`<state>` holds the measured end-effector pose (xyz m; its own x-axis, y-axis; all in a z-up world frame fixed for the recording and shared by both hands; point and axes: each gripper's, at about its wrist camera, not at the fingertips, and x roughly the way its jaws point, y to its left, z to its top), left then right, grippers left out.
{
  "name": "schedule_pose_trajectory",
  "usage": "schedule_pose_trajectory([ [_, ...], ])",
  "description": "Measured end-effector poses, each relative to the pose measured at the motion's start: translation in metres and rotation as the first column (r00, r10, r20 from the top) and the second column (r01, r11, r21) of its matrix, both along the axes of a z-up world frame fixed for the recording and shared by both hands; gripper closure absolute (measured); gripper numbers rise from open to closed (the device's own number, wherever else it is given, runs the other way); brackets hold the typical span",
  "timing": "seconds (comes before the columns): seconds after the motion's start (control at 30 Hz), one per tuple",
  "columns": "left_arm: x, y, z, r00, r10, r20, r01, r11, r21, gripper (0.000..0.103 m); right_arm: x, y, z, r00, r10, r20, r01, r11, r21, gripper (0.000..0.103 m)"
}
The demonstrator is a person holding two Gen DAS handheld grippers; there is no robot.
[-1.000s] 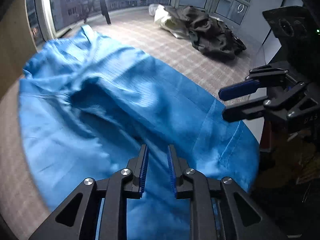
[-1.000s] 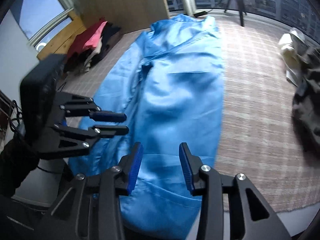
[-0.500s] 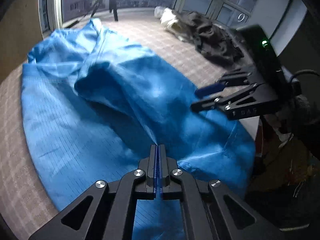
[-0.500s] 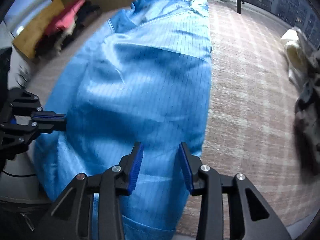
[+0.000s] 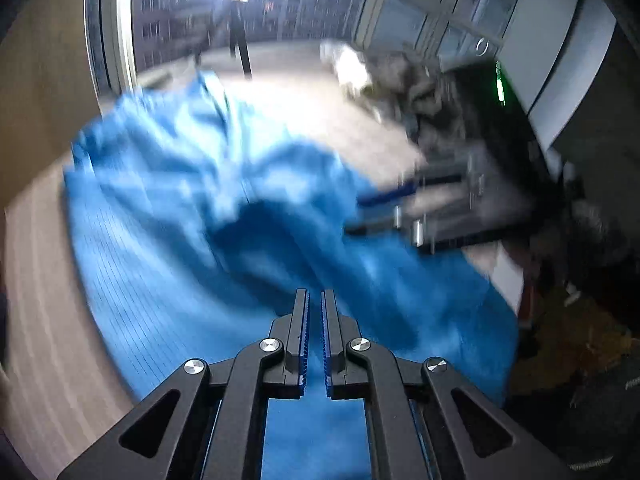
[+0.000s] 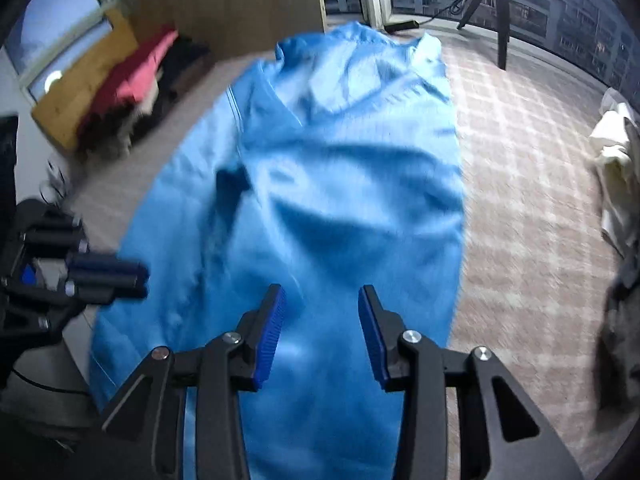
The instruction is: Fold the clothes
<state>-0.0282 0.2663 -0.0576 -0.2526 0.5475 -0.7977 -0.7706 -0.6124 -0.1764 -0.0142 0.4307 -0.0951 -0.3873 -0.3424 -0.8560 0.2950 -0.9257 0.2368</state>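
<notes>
— So, how far along is the folding?

— Barely begun, I'd say. Nearest, the right hand-held gripper [image 6: 320,296] hangs over the near end of the blue garment [image 6: 340,160], its pads well apart and nothing between them.

— And the other?

— The left hand-held gripper [image 5: 314,300] has its jaws together, only a slit showing. It sits at the garment's near left edge. The cloth rises in a ridge towards its tips, but the view is blurred; I cannot tell whether a pinch of fabric is caught.

— Where does the garment lie?

— Spread lengthwise on the tabletop [image 6: 520,200], running away from both grippers, collar end farthest. It is rumpled, with soft creases and a loose flap across the upper half. I see no clean fold: no side turned in squarely, no end doubled over.

— So what is left?

— By my reading, nearly everything: smoothing, turning in the sides, then doubling the length.

— Anything beyond?

— More waits. A white and dark heap [image 6: 616,136] lies at the far right of the tabletop, and a red and dark pile [image 6: 140,68] sits off to the far left. A tripod [image 6: 500,8] stands by the windows.
</notes>
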Motion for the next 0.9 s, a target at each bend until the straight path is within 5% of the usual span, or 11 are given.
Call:
schedule_pose_trajectory([
  [0.17, -0.066, 0.029, -0.020, 0.999, 0.037, -0.017, -0.037, 0.999, -0.039, 0.098, -0.018, -0.023, -0.016, 1.000, 0.014, 0.011, -0.014, 1.000, -0.014, 0.065],
  [0.3, -0.093, 0.035, -0.065, 0.997, 0.055, 0.048, -0.047, 0.986, -0.157, 0.098, -0.010, -0.036, -0.016, 0.998, 0.058, -0.012, -0.058, 0.998, 0.016, 0.065],
  [0.37, -0.091, 0.023, -0.056, 0.996, 0.077, 0.054, -0.070, 0.990, -0.123, 0.098, 0.000, -0.029, -0.004, 0.997, 0.078, -0.007, -0.078, 0.997, -0.018, 0.065],
  [0.53, -0.041, -0.033, -0.002, 0.990, 0.141, -0.018, -0.141, 0.989, -0.041, 0.095, 0.057, 0.053, 0.044, 0.998, -0.036, -0.061, 0.027, 0.990, -0.141, 0.065],
  [0.67, 0.045, -0.079, 0.026, 0.973, 0.230, -0.020, -0.230, 0.973, 0.013, 0.090, 0.126, 0.101, 0.053, 0.991, -0.117, -0.066, 0.096, 0.962, -0.254, 0.065],
  [0.9, 0.212, -0.133, -0.006, 0.932, 0.351, 0.088, -0.352, 0.936, -0.008, 0.079, 0.235, 0.123, 0.002, 0.993, -0.121, -0.010, 0.114, 0.954, -0.277, 0.064],
])
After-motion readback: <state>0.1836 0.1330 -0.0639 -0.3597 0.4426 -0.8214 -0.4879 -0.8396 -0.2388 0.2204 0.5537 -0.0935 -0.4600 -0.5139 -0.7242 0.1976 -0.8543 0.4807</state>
